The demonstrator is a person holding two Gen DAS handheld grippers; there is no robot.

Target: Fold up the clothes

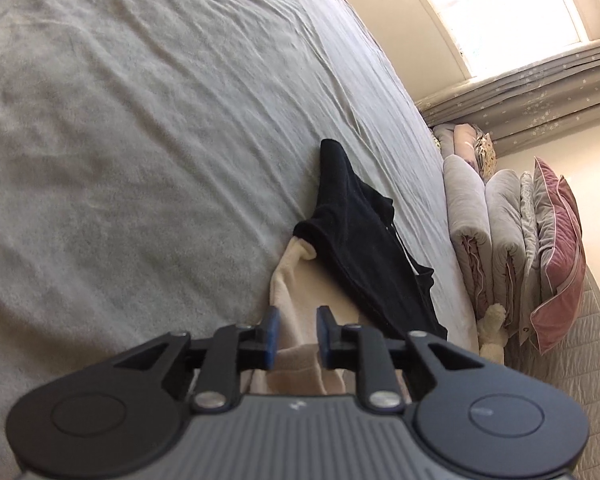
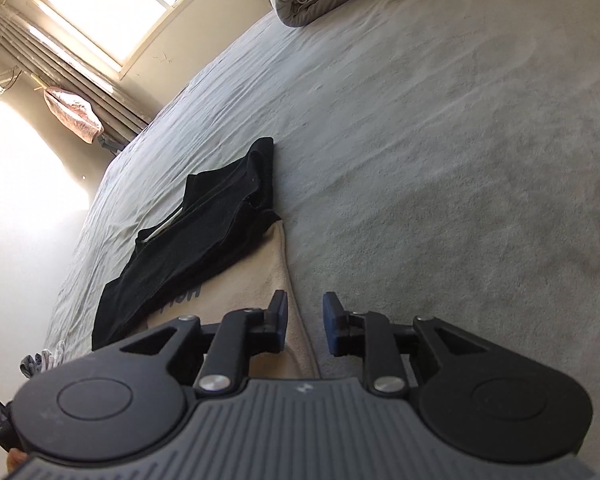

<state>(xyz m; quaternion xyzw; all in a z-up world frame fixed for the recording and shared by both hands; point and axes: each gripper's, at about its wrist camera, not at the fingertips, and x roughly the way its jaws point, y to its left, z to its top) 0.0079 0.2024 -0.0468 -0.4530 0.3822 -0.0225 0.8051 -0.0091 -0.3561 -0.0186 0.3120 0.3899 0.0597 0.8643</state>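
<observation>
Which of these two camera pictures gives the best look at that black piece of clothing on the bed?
The right wrist view: the black garment lies spread out, nearly whole, overlapping the cream garment. The left wrist view shows it narrower and edge-on.

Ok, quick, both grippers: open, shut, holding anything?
Left gripper: open, nothing gripped, over the cream garment.
Right gripper: open, nothing gripped, at that garment's edge.

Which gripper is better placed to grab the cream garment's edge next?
Probably right. The right gripper has open jaws straddling the cream garment where its edge meets the bed sheet. The left gripper hangs over the garment's interior.
</observation>
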